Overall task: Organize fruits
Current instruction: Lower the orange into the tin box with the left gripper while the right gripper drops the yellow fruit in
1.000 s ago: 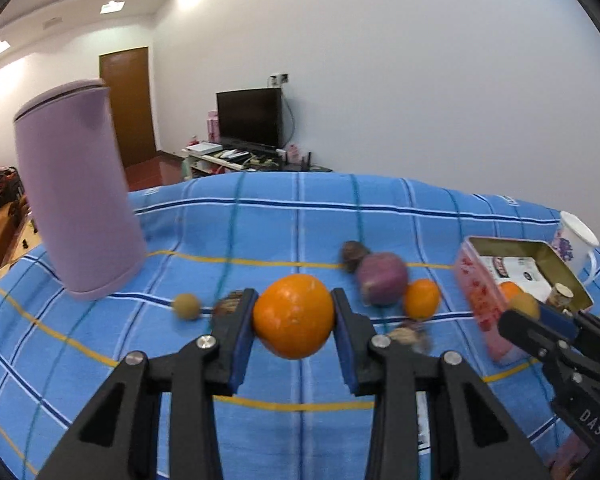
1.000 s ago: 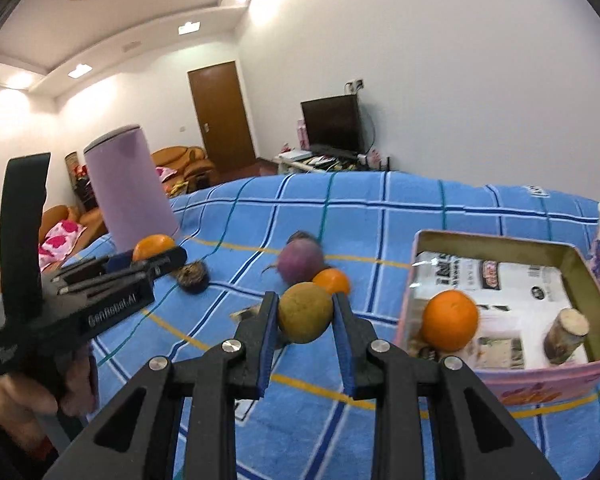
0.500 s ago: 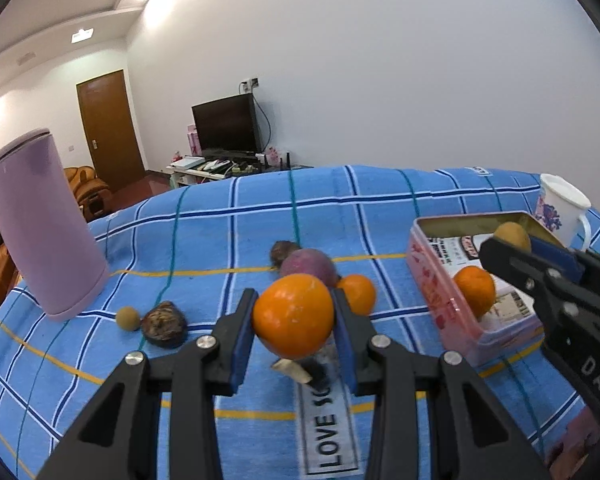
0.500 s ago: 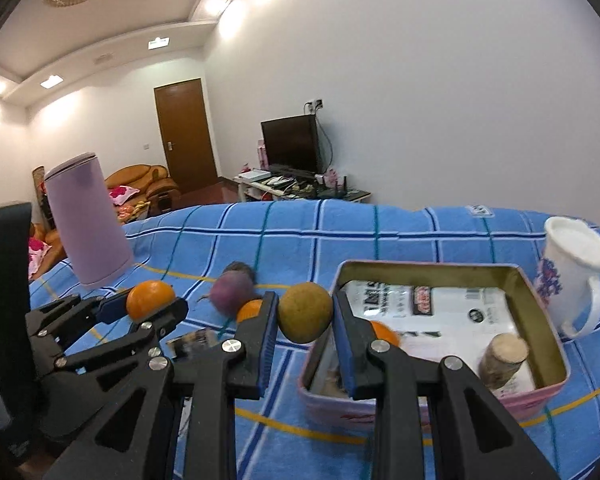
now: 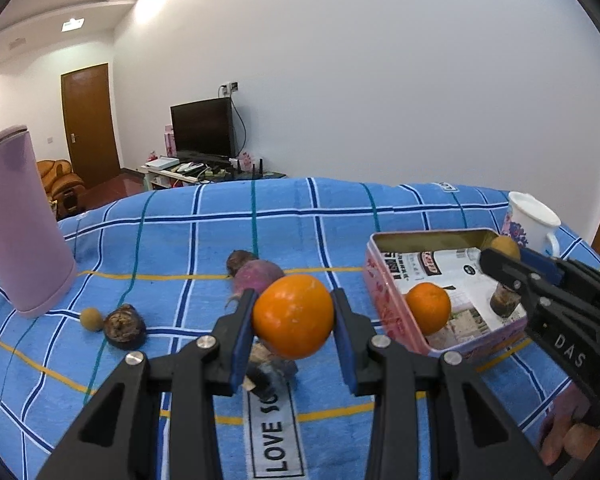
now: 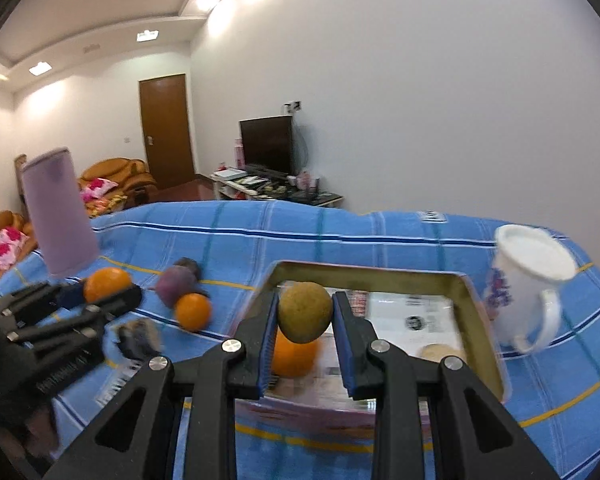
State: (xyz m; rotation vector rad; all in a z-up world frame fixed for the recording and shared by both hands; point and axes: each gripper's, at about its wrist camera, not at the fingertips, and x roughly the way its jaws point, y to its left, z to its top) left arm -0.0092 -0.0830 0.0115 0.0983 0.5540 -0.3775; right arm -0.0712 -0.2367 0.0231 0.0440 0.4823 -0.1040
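left wrist view shows the left tongs (image 5: 293, 318) clenched on a round, glossy orange fruit (image 5: 293, 316), held above the blue checked cloth-covered surface (image 5: 204, 240), just short of the pink rectangular metal tin (image 5: 384, 304). the fruit looks firm and smooth, so i judge it light but a little slippery; gripping across its widest middle, as now, should hold it without bruising.

right wrist view has the right tongs (image 6: 305, 314) clamped on a dull yellow-green oval fruit (image 6: 305, 312), hanging over the tin's near edge (image 6: 364, 276). its matt skin probably grips better, though it may be softer.

inside the tin lie a smaller orange (image 5: 428, 307), a short brown-capped jar (image 5: 505, 302) and printed paper lining. loose on the cloth are a purple round fruit (image 5: 258, 278), a dark wrinkled one (image 5: 124, 326) and a small tan ball (image 5: 91, 319). a white flowered mug (image 6: 528, 280) stands just beside the tin.
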